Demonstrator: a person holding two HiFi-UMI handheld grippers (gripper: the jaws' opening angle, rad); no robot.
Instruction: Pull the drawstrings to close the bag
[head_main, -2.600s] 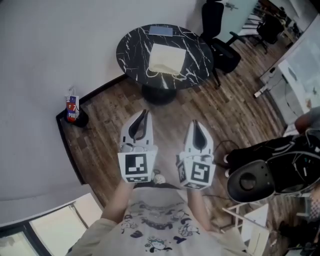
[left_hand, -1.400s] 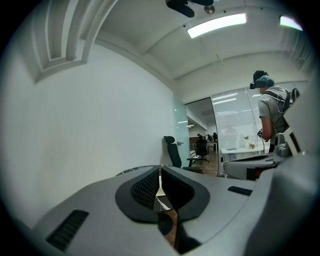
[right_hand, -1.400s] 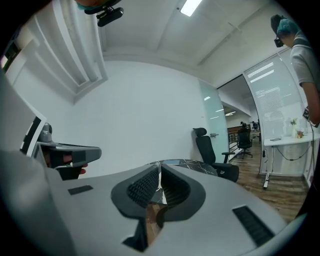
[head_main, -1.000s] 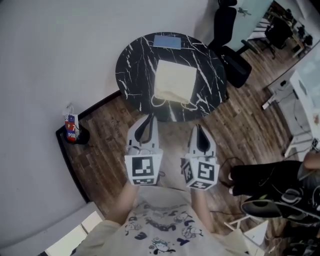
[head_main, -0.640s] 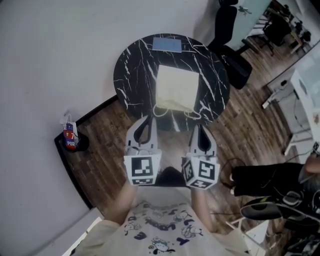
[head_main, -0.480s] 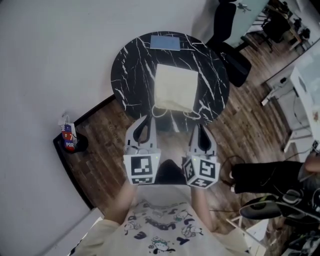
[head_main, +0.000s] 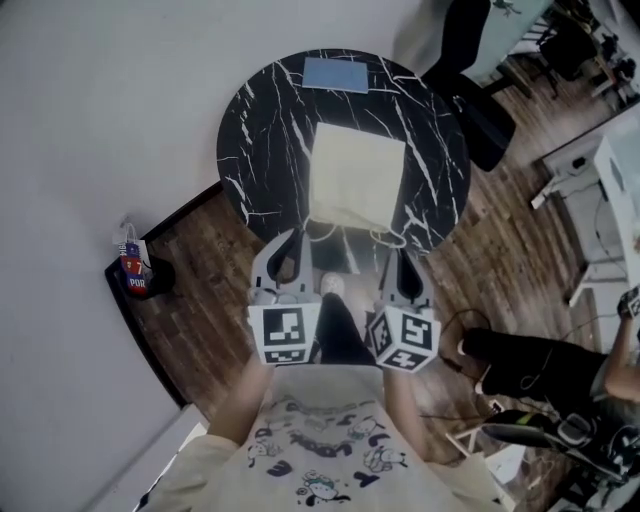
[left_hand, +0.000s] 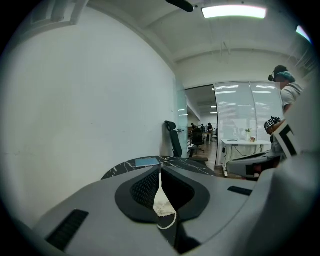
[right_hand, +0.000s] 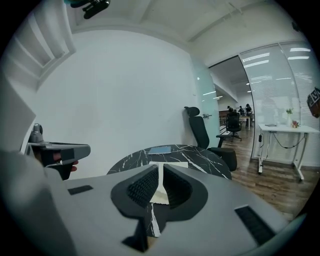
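A cream drawstring bag (head_main: 357, 186) lies flat on the round black marble table (head_main: 262, 130), its two cord loops (head_main: 392, 238) hanging toward the near rim. My left gripper (head_main: 292, 238) hovers just short of that rim, shut and holding nothing. My right gripper (head_main: 403, 258) is level with it on the right, also shut and empty. In the left gripper view, the bag (left_hand: 161, 202) and a cord loop (left_hand: 169, 223) show through the slit of the left gripper (left_hand: 160, 173). The right gripper (right_hand: 161, 168) frames the bag (right_hand: 159, 196) the same way.
A blue flat pad (head_main: 336, 74) lies at the table's far edge. A black office chair (head_main: 482, 95) stands behind the table on the right. A red and blue packet (head_main: 132, 264) sits by the wall on the left. Dark gear (head_main: 520, 362) covers the floor at right.
The table and bag have drawn nearer in the head view. Both grippers now reach the table's near rim by the cord loops. Their jaws have stayed shut.
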